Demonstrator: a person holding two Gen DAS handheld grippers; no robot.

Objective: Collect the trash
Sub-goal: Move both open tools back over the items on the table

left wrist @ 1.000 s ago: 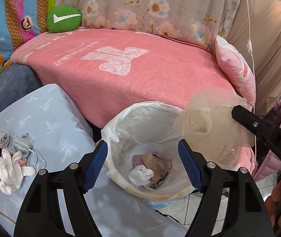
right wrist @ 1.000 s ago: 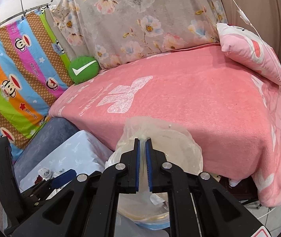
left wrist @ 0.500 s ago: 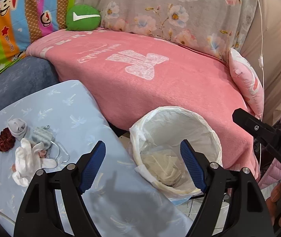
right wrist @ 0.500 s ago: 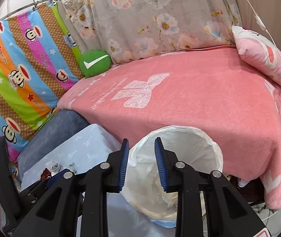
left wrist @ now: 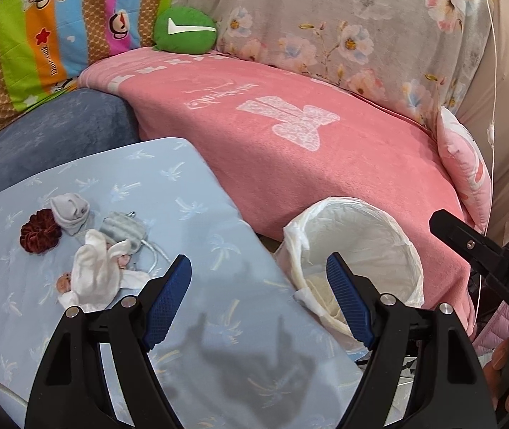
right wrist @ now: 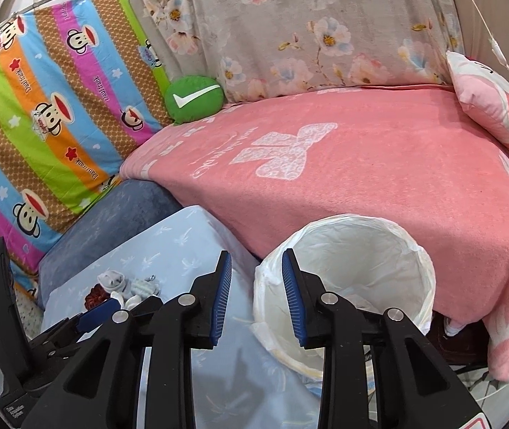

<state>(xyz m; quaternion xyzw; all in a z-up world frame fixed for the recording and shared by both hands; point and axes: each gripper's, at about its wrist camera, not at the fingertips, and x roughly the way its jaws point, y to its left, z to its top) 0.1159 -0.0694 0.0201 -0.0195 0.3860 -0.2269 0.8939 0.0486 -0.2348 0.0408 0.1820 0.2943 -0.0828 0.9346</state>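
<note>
Right wrist: trash bin upright, mouth skyward.

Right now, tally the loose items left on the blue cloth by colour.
Dark red: 1, scrunchie
Grey: 2, rolled sock, striped pouch
White: 1, crumpled cloth
Total: 4
Small pinkish bits under the white cloth are too hidden to count.

My left claw is showing matt black plastic, ribbed blue pads. Bin liner is looking thin crinkly white plastic; blanket fuzzy pink cloth; scrunchie velvety.
</note>
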